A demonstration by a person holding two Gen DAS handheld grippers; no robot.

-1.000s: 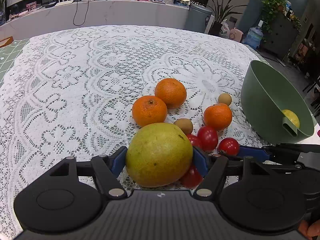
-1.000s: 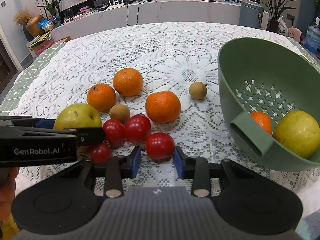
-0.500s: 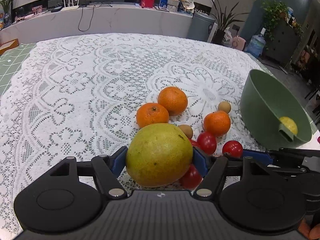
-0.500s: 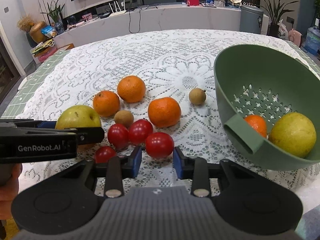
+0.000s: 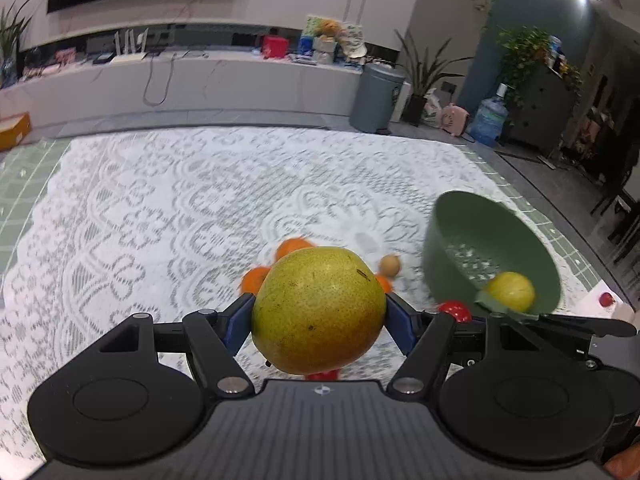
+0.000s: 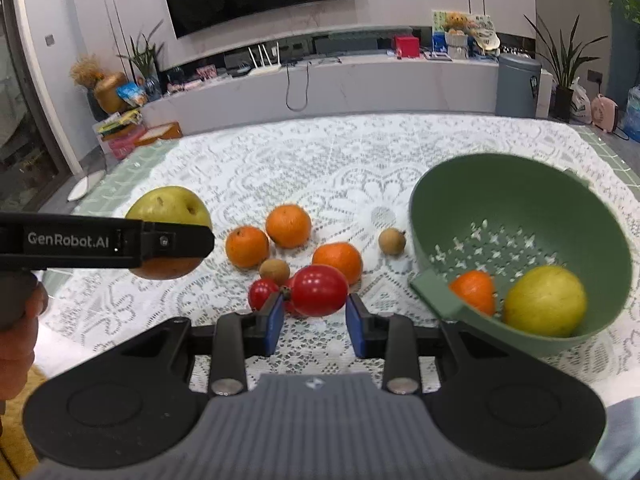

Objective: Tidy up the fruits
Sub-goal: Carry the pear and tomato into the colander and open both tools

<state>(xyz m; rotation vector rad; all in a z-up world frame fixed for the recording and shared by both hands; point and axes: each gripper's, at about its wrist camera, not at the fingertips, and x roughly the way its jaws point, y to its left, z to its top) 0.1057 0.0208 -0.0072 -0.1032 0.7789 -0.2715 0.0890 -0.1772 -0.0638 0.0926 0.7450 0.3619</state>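
Observation:
My left gripper [image 5: 319, 316] is shut on a large green-yellow pear [image 5: 318, 310] and holds it above the table; it also shows in the right wrist view [image 6: 168, 216]. My right gripper [image 6: 315, 318] is shut on a red tomato [image 6: 319, 290], lifted off the cloth. The green colander bowl [image 6: 520, 184] sits to the right, holding a yellow pear [image 6: 544, 300] and an orange [image 6: 472, 290]. Three oranges [image 6: 288, 226], two small brown fruits [image 6: 392, 241] and more tomatoes [image 6: 262, 293] lie on the lace cloth.
The table carries a white lace cloth [image 6: 320, 160] over green tiles. A low counter [image 6: 360, 80], a grey bin [image 5: 378, 96] and plants stand beyond the far edge. A small red item [image 5: 607, 299] lies right of the bowl.
Both grippers have risen from the table. The left has lifted the pear, the right has closed on a tomato and lifted it.

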